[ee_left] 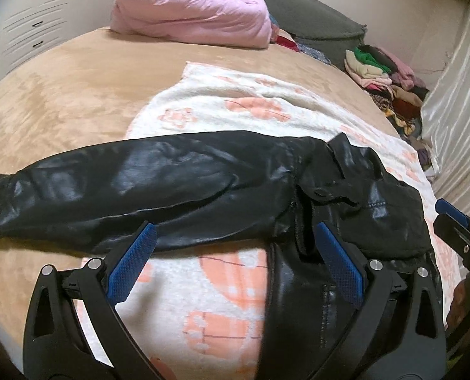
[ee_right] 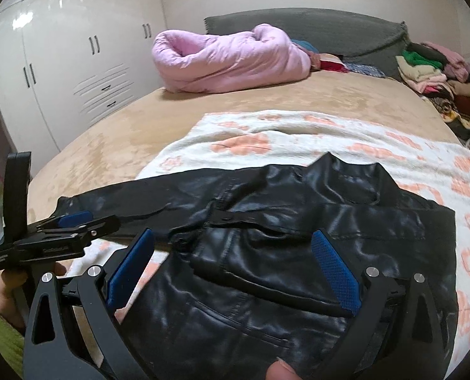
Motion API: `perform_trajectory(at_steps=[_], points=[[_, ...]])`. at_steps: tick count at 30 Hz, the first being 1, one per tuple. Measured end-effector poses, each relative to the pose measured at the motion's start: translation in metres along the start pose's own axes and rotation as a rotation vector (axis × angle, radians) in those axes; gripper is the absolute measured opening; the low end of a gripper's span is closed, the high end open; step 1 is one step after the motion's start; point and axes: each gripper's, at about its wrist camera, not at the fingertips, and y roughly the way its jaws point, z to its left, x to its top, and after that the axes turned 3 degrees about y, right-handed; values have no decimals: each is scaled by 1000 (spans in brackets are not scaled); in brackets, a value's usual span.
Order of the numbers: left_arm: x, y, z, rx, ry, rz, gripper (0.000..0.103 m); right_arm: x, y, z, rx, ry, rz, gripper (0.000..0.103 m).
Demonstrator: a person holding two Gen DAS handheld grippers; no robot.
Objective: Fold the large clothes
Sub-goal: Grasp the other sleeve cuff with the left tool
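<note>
Both grippers' fingers [ee_right: 336, 272] gape — seemingly above black jacket [ee_right: 266, 237].

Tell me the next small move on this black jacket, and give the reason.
Probably bring the left tongs down onto the outstretched sleeve and close on it, ready to fold it across the body. Both tongs, left and right, are open and hold nothing, while the black leather jacket lies flat on the patterned blanket with that sleeve sticking out sideways.

Glossy white wardrobe [ee_right: 76, 63] beside tan bed [ee_right: 146, 120], grey headboard [ee_right: 330, 28] behind.
</note>
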Motion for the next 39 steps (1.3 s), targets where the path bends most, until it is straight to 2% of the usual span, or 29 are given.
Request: perform_trajectory(at_steps=[14, 20, 22, 29, 39], points=[[-2, -11, 56, 60, -121, -23, 93, 3, 30, 55, 57, -83, 33, 99], [-7, -12, 87, 97, -203, -23, 94, 3, 40, 76, 67, -118, 42, 99], [-9, -12, 97, 136, -227, -20, 93, 5, 45, 83, 71, -122, 45, 99], [-19, -10, 132, 155, -347, -7, 94, 7, 61, 104, 95, -136, 61, 99], [-32, 4, 174, 193, -487, -5, 93, -3, 72, 106, 103, -129, 88, 99]])
